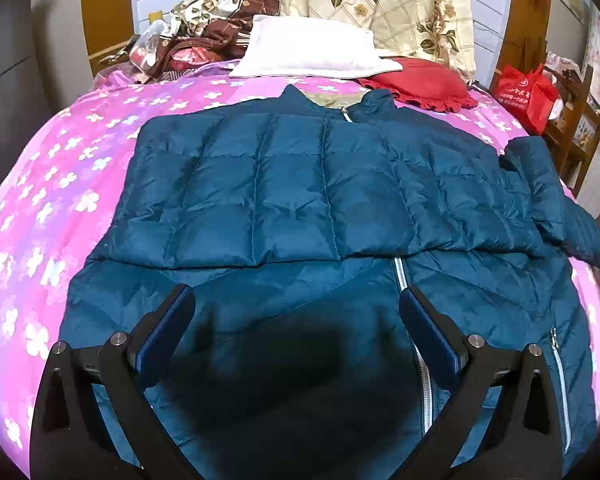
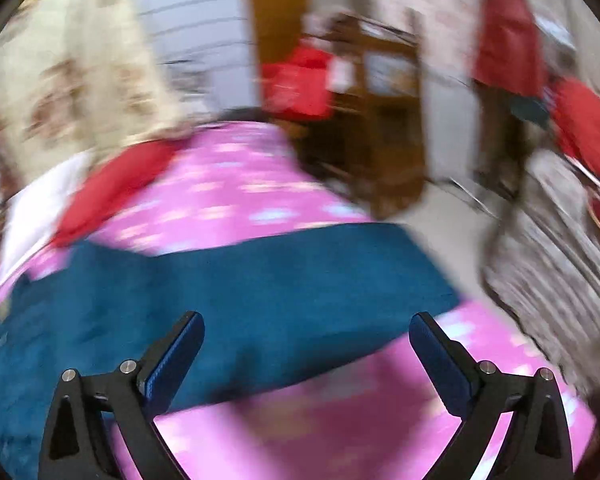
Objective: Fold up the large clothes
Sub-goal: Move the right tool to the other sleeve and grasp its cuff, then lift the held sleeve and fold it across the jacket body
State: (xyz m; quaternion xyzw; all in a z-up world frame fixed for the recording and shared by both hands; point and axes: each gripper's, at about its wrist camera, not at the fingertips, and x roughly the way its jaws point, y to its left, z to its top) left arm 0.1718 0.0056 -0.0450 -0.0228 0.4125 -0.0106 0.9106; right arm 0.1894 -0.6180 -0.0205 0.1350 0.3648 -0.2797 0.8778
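A teal quilted puffer jacket [image 1: 292, 200] lies front-up on a pink flowered bedspread [image 1: 52, 184]. One sleeve is folded across its chest, and the other sleeve [image 1: 556, 200] trails off to the right. Its silver zipper [image 1: 400, 272] runs down the lower half. My left gripper [image 1: 296, 304] hovers open over the jacket's lower front, nothing between its fingers. The right wrist view is motion-blurred: my right gripper [image 2: 306, 332] stands open above the teal sleeve [image 2: 260, 280] lying across the bedspread [image 2: 340, 420], holding nothing.
A white pillow [image 1: 312, 52] and a red frilled cushion [image 1: 420, 80] lie at the head of the bed. Floral bedding [image 1: 380, 4] and brown fabric [image 1: 220, 28] are piled behind. A red bag [image 1: 524, 88] hangs on a wooden chair [image 1: 580, 128] at the right.
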